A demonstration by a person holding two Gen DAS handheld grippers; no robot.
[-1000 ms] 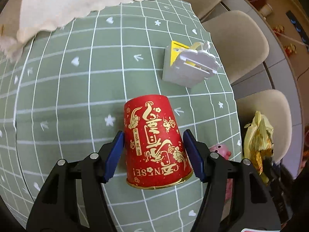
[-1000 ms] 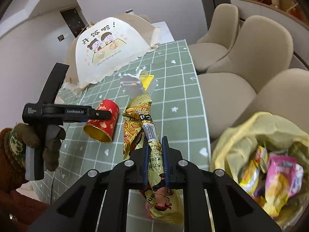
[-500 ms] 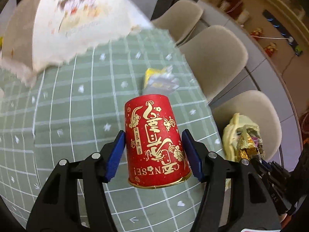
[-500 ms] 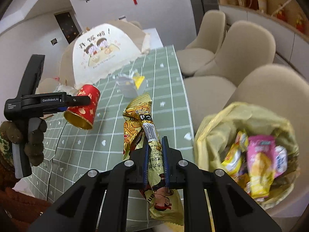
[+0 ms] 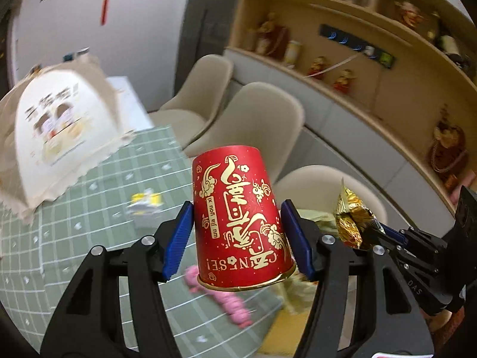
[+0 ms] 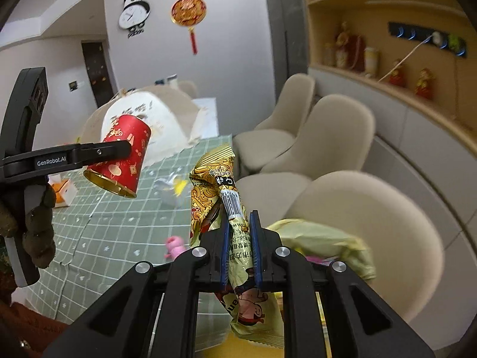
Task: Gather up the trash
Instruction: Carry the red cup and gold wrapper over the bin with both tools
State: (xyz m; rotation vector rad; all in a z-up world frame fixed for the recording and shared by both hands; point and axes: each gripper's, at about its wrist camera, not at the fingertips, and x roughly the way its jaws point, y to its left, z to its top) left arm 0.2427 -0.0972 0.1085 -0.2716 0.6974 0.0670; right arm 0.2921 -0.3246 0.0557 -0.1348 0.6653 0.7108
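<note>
My left gripper (image 5: 238,235) is shut on a red paper cup (image 5: 238,220) with gold print, held in the air above the green checked table (image 5: 89,208); the cup also shows in the right wrist view (image 6: 120,155). My right gripper (image 6: 240,247) is shut on a crumpled gold snack wrapper (image 6: 219,191), also seen in the left wrist view (image 5: 353,217). A yellow trash bag (image 6: 322,238) holding wrappers sits on the nearest chair, just right of the right gripper. A crumpled white and yellow wrapper (image 6: 171,189) and a pink item (image 6: 174,246) lie on the table.
A cream mesh food cover (image 6: 149,128) stands at the far end of the table. Three beige chairs (image 6: 337,137) line the table's right side. A cabinet with shelves and figurines (image 6: 396,77) runs along the right wall. An orange and white box (image 6: 64,191) lies at the left.
My left gripper lifted the red cup off the table and tilted up, swinging right toward the chairs. My right gripper, still on the gold wrapper, also rose and tilted up.
</note>
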